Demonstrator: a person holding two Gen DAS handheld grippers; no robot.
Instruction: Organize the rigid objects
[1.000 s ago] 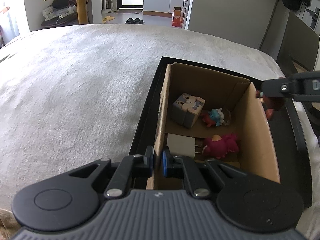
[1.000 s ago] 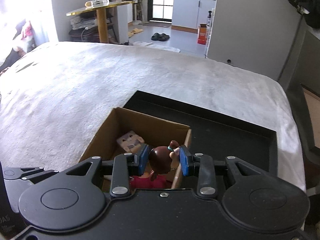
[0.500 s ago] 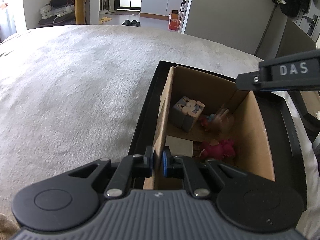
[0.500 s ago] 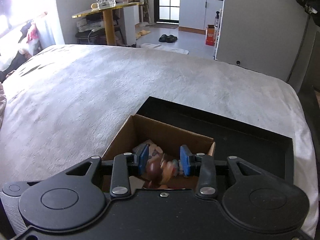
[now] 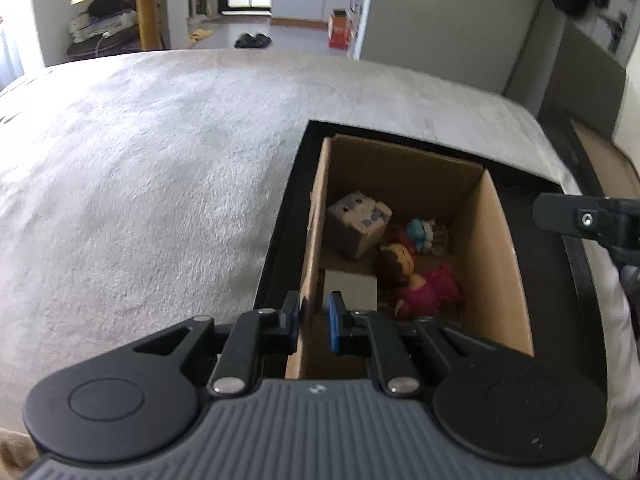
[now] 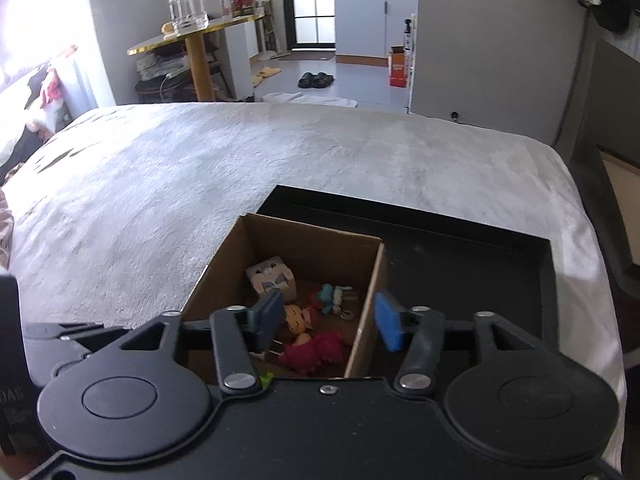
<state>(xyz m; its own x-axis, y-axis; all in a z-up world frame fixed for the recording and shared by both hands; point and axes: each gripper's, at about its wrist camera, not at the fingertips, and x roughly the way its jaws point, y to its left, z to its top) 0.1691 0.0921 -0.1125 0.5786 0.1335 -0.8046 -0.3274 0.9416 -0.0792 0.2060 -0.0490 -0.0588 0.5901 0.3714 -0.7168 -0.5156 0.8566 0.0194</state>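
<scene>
Lying in the cardboard box point(image 6: 308, 240), the doll point(image 6: 298, 318) sits below the opening right claw point(image 6: 328, 322).

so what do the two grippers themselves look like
Both are matte black plastic: the left gripper and right gripper each have two linkage arms with silver pivot screws, round disc housings at either side, and blue pads on the fingertips. The left's body is ribbed grey.

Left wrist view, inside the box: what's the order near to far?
White block → pink plush → brown-haired doll → grey cube → far box wall.
</scene>
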